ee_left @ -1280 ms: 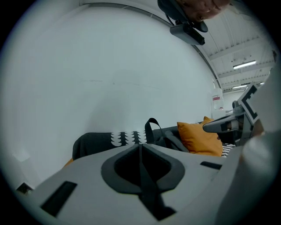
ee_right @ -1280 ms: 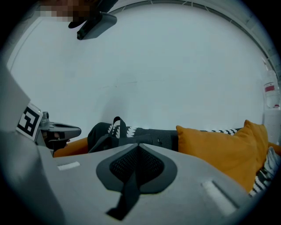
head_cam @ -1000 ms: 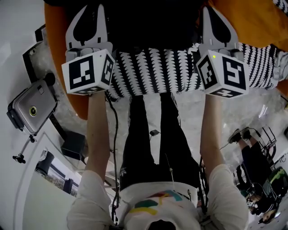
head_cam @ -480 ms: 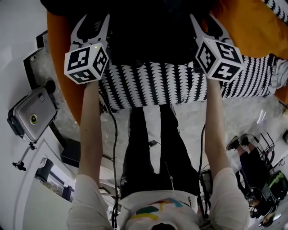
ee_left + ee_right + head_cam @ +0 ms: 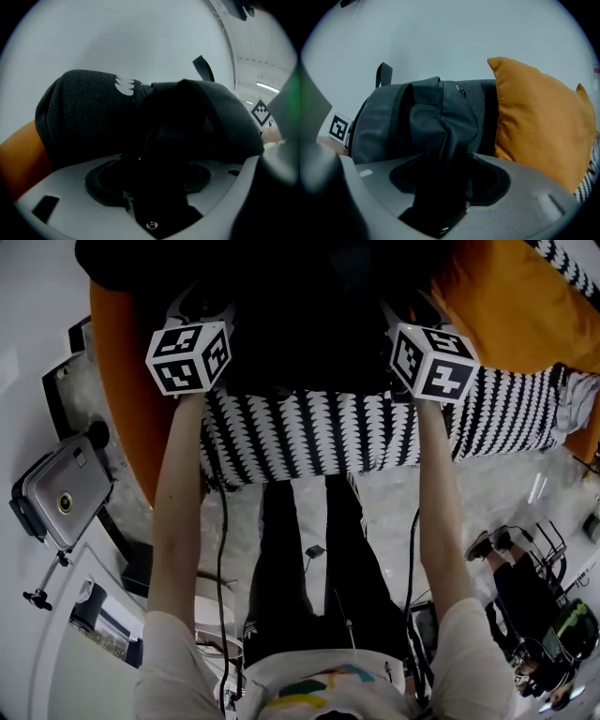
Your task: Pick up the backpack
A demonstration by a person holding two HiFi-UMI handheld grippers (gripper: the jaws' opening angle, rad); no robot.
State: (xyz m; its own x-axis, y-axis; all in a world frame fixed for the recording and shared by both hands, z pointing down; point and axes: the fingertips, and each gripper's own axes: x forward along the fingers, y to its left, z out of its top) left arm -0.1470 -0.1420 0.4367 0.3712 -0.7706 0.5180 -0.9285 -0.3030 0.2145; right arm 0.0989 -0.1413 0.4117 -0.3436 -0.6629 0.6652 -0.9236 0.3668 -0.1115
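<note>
Backpack point(image 5: 309, 315) partly beyond upper edge

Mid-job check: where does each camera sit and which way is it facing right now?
Head view: on the person's head, facing steeply down at both forearms, the legs and the black backpack.
Left gripper view: on the left claw, looking along its opening jaws; backpack fabric lies between them.
Right gripper view: on the right claw, jaws opening, fabric between; orange cushion at right.
Shared: both gripper views show the backpack and the other claw's marker cube.
</note>
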